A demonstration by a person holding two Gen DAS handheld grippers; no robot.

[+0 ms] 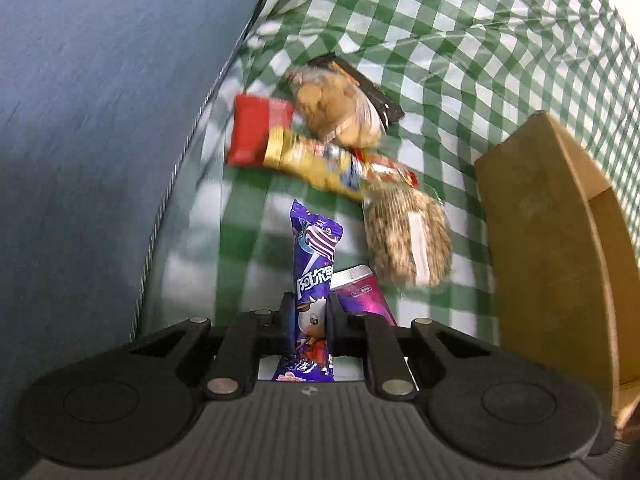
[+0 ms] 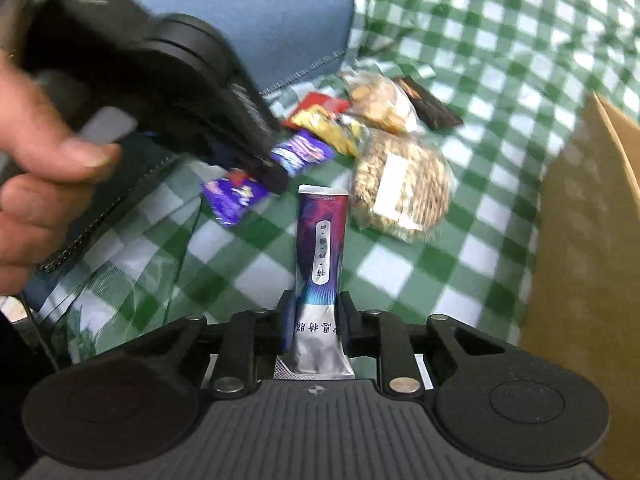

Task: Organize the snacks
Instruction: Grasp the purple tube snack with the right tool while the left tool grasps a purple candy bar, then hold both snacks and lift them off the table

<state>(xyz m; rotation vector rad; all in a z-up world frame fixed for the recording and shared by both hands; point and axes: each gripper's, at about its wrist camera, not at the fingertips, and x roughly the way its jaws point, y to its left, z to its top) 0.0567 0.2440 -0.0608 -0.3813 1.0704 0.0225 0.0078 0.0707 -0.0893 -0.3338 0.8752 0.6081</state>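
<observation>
My left gripper (image 1: 310,316) is shut on a purple candy packet (image 1: 316,252), which stands up between the pads. Just right of it lies a purple-and-silver stick packet (image 1: 360,290). In the right wrist view that stick packet (image 2: 322,236) is pinched near its silver end by my shut right gripper (image 2: 318,320). The left gripper (image 2: 272,176) also shows there, upper left, carrying the purple candy packet (image 2: 236,198) in a person's hand (image 2: 36,184). Both packets are over the green checked cloth (image 1: 460,60).
A pile of snacks lies beyond: a red packet (image 1: 260,128), a yellow packet (image 1: 316,166), a bag of round biscuits (image 1: 336,108), a dark bar (image 1: 376,92) and a bag of seeded cakes (image 1: 404,236). An open cardboard box (image 1: 552,240) stands at the right. A blue-jeaned leg (image 1: 100,120) borders the left.
</observation>
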